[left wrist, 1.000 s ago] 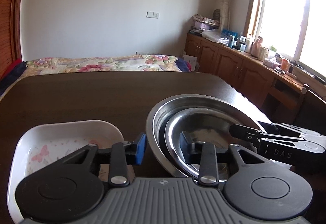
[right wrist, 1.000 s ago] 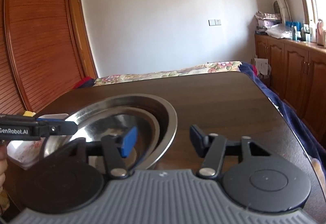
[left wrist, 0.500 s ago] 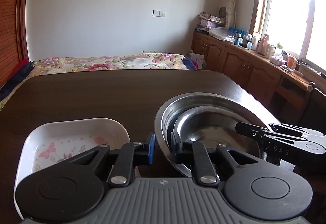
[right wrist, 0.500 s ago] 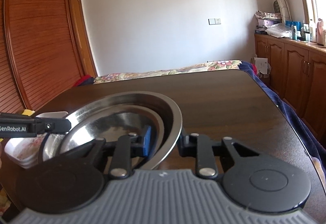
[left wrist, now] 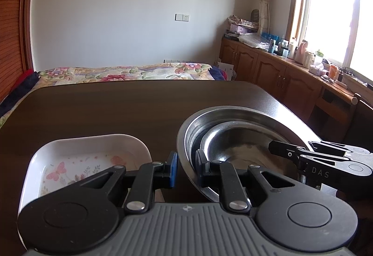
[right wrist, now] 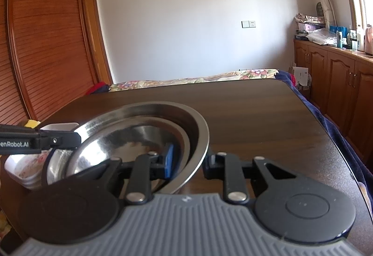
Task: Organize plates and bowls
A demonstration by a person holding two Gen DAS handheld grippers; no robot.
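Note:
A large steel bowl point(left wrist: 233, 114) stands on the dark table point(left wrist: 116, 111) with a smaller steel bowl point(left wrist: 237, 139) nested inside it. My left gripper point(left wrist: 186, 168) is shut on the large bowl's left rim, blue pad outside and black finger inside. My right gripper point(right wrist: 189, 162) is shut on the opposite rim of the large bowl point(right wrist: 163, 107), blue pad inside. The large bowl looks tilted in the right wrist view. A white rectangular dish point(left wrist: 88, 146) with a butterfly pattern lies just left of the bowls.
The far half of the table point(right wrist: 268, 121) is bare wood. A bed with a floral cover point(left wrist: 126, 72) lies beyond it. Wooden cabinets point(left wrist: 279, 76) with bottles run along the right wall under the window. A slatted wooden door point(right wrist: 46, 41) is at the left.
Both grippers were open around the large bowl's rim a second ago. They have since closed on it from opposite sides, and the bowl sits a little higher and more tilted.

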